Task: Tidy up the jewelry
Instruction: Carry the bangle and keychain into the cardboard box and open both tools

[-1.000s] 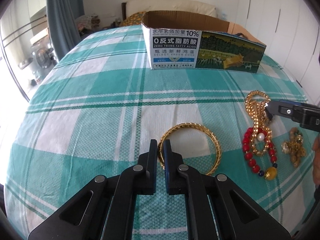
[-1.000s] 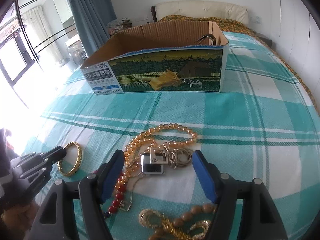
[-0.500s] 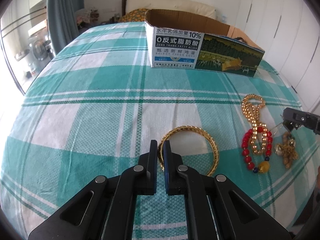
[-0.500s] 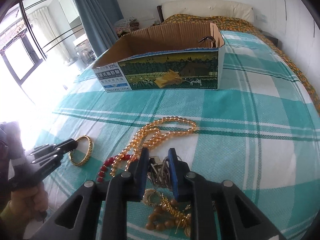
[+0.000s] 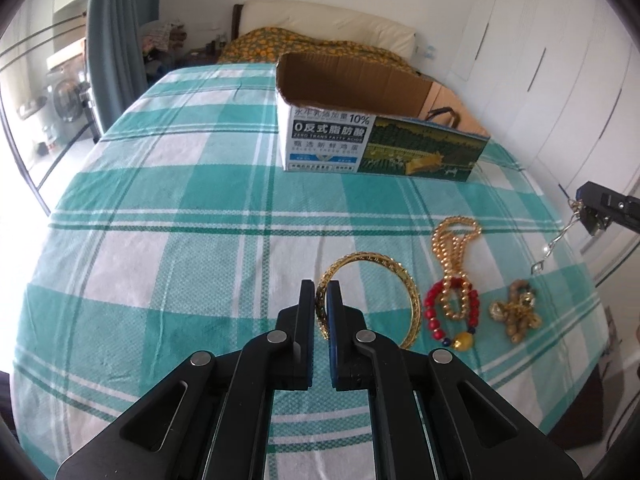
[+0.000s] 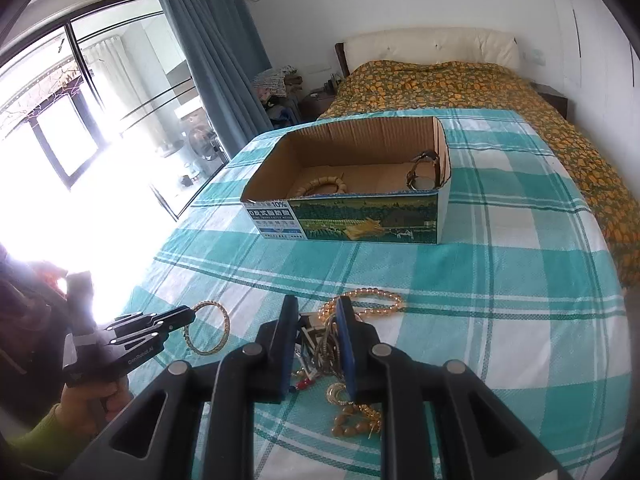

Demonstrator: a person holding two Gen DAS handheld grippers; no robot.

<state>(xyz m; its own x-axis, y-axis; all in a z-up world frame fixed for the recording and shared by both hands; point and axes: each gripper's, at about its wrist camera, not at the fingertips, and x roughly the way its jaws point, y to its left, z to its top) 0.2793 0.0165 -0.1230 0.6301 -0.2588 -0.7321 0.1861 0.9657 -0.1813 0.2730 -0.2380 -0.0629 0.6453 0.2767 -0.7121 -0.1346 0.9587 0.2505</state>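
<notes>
My left gripper (image 5: 320, 300) is shut on the rim of a gold bangle (image 5: 404, 284), which rests on the checked bedspread; both show in the right wrist view, bangle (image 6: 224, 324). My right gripper (image 6: 314, 332) is shut on a bunch of silver rings and a chain (image 6: 320, 350), lifted above the bed; in the left wrist view the chain (image 5: 554, 242) dangles from it. A gold bead necklace (image 5: 454, 240), a red bead bracelet (image 5: 434, 312) and a gold-and-wood cluster (image 5: 516, 314) lie on the bed. The open cardboard box (image 6: 360, 216) stands further back.
Inside the box lie a wooden bead bracelet (image 6: 320, 186) and a watch (image 6: 426, 170). An orange patterned quilt (image 6: 480, 88) covers the head of the bed. Window and blue curtain (image 6: 212, 52) stand at left; white wardrobes (image 5: 560, 60) at right.
My right gripper closed on the silver rings and chain and rose with them off the bed. My left gripper stayed shut on the gold bangle and its view lifted a little.
</notes>
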